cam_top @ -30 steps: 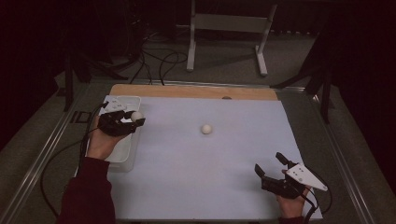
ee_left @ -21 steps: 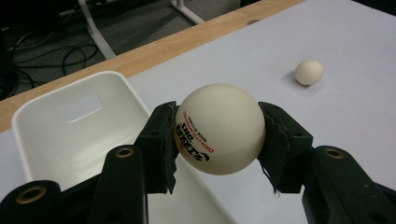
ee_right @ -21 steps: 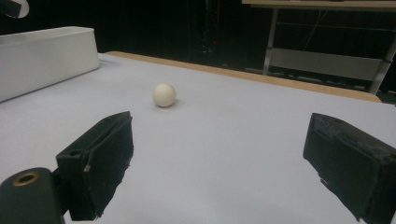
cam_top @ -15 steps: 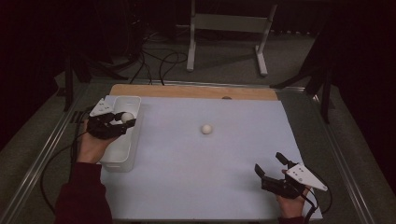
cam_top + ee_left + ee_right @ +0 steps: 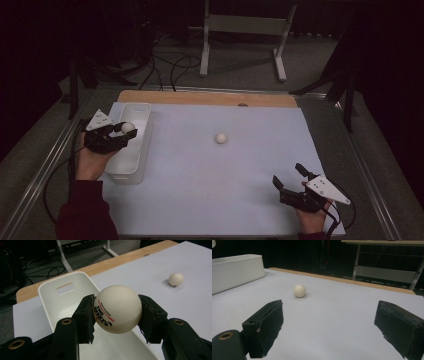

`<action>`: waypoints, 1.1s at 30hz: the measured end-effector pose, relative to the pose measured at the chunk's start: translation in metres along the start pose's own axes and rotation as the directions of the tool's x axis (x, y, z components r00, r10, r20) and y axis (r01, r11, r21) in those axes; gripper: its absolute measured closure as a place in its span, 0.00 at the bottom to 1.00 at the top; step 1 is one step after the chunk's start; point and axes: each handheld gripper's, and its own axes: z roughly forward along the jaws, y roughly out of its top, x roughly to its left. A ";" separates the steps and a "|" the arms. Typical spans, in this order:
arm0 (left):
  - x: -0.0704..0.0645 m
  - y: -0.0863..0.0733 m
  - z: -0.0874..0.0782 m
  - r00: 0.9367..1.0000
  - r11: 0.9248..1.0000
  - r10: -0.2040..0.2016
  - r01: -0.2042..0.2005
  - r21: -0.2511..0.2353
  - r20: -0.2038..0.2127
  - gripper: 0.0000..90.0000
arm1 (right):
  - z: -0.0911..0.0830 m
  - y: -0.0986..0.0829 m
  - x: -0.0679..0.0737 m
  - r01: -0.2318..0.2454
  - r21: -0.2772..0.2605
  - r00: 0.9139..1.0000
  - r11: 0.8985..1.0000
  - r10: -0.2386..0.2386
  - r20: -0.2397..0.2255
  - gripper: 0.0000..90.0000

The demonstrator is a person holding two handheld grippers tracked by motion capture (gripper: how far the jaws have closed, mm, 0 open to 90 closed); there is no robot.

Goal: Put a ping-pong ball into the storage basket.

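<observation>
My left gripper (image 5: 124, 131) (image 5: 117, 312) is shut on a white ping-pong ball (image 5: 127, 127) (image 5: 117, 309) with red and black print. It holds the ball above the white bin (image 5: 131, 161) (image 5: 58, 298) at the table's left side. A second white ball (image 5: 221, 138) (image 5: 176, 279) (image 5: 299, 290) lies on the pale table sheet near the middle. My right gripper (image 5: 290, 180) (image 5: 329, 330) rests at the front right corner, jaws wide apart and nothing between them, facing that loose ball.
A bare wooden strip (image 5: 210, 98) runs along the table's far edge. Beyond it stand a metal stand (image 5: 245, 30) and cables on the floor. The table has metal rails (image 5: 50, 165) at both sides.
My left gripper has moved left and slightly toward the person with the ball, from over the bin's middle to its left rim. The right gripper has stayed still.
</observation>
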 end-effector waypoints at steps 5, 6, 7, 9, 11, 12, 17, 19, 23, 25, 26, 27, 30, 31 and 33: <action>0.002 -0.003 -0.004 1.000 1.000 -0.007 0.007 -0.007 -0.005 0.57 | 0.000 0.000 0.000 -0.001 -0.001 1.000 1.000 0.001 -0.002 0.09; 0.002 -0.004 -0.004 1.000 1.000 -0.008 0.008 -0.008 -0.007 0.57 | 0.000 0.000 0.000 0.000 0.000 1.000 1.000 0.000 -0.002 0.09; 0.002 -0.005 -0.005 1.000 1.000 -0.010 0.010 -0.010 -0.007 0.57 | 0.000 0.000 0.000 0.000 -0.001 1.000 1.000 0.000 0.001 0.09; 0.003 -0.006 -0.005 1.000 1.000 -0.012 0.012 -0.006 -0.011 0.57 | 0.000 0.000 0.000 -0.001 -0.001 1.000 1.000 0.001 -0.001 0.09; 0.004 -0.007 -0.006 1.000 1.000 -0.017 0.017 -0.009 -0.010 0.57 | 0.000 0.000 0.001 0.001 0.002 1.000 1.000 -0.001 -0.002 0.09; 0.004 -0.008 -0.007 1.000 1.000 -0.018 0.018 -0.010 -0.011 0.57 | 0.000 0.000 0.001 0.001 0.002 1.000 1.000 -0.001 -0.001 0.09; 0.006 -0.011 -0.011 1.000 1.000 -0.026 0.026 -0.015 -0.017 0.57 | 0.000 0.000 0.001 0.003 0.002 1.000 1.000 -0.003 -0.002 0.09; 0.007 -0.013 -0.012 0.999 0.999 -0.031 0.030 -0.017 -0.015 0.57 | 0.000 0.000 0.000 0.001 0.000 1.000 1.000 -0.001 -0.001 0.09; 0.010 -0.015 -0.014 0.999 0.999 -0.042 0.042 -0.023 -0.011 0.57 | 0.000 0.000 0.000 0.002 -0.002 1.000 1.000 -0.002 0.001 0.09; 0.011 -0.016 -0.014 0.999 0.999 -0.040 0.040 -0.019 -0.014 0.57 | 0.000 0.000 0.000 0.004 -0.001 1.000 1.000 -0.004 0.001 0.09; 0.011 -0.016 -0.014 0.999 0.999 -0.042 0.042 -0.020 -0.012 0.57 | 0.000 0.000 0.000 0.003 -0.001 1.000 1.000 -0.003 0.001 0.09; 0.011 -0.016 -0.014 0.999 0.999 -0.042 0.042 -0.019 -0.012 0.57 | 0.000 0.000 0.000 0.003 -0.001 1.000 1.000 -0.003 0.001 0.09; 0.012 -0.018 -0.014 0.999 0.999 -0.046 0.046 -0.020 -0.008 0.57 | 0.000 0.000 0.000 0.004 0.000 1.000 1.000 -0.004 0.001 0.09; 0.012 -0.018 -0.014 0.999 0.999 -0.047 0.047 -0.020 -0.005 0.57 | 0.000 0.000 0.000 0.004 0.000 1.000 1.000 -0.004 0.002 0.09; 0.012 -0.018 -0.015 0.999 0.999 -0.047 0.047 -0.020 -0.002 0.57 | 0.000 0.000 0.000 0.005 0.000 1.000 1.000 -0.005 0.001 0.09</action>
